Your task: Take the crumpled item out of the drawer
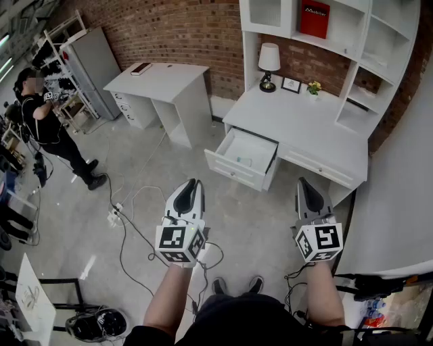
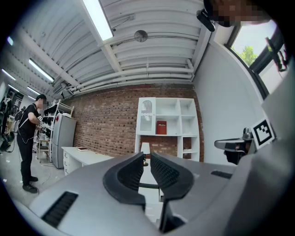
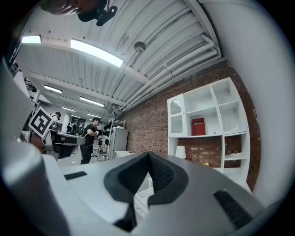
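In the head view, a white desk (image 1: 308, 128) with a hutch stands ahead. Its left drawer (image 1: 233, 169) is pulled open. A small pale crumpled item (image 1: 245, 161) lies on the drawer's bottom. Both grippers are held level above the floor, well short of the drawer. My left gripper (image 1: 195, 183) is shut with nothing in it and sits left of and nearer than the drawer. My right gripper (image 1: 305, 182) is also shut and empty, in front of the desk's closed right drawer. The left gripper (image 2: 145, 155) and right gripper (image 3: 148, 155) each look along closed jaws toward the hutch.
A lamp (image 1: 268, 65), a small frame (image 1: 291, 84) and a plant (image 1: 313, 88) stand on the desk, with a red box (image 1: 314, 17) on a shelf. A second white desk (image 1: 162, 84) stands left. Cables (image 1: 128, 213) cross the floor. A person (image 1: 44, 125) stands far left.
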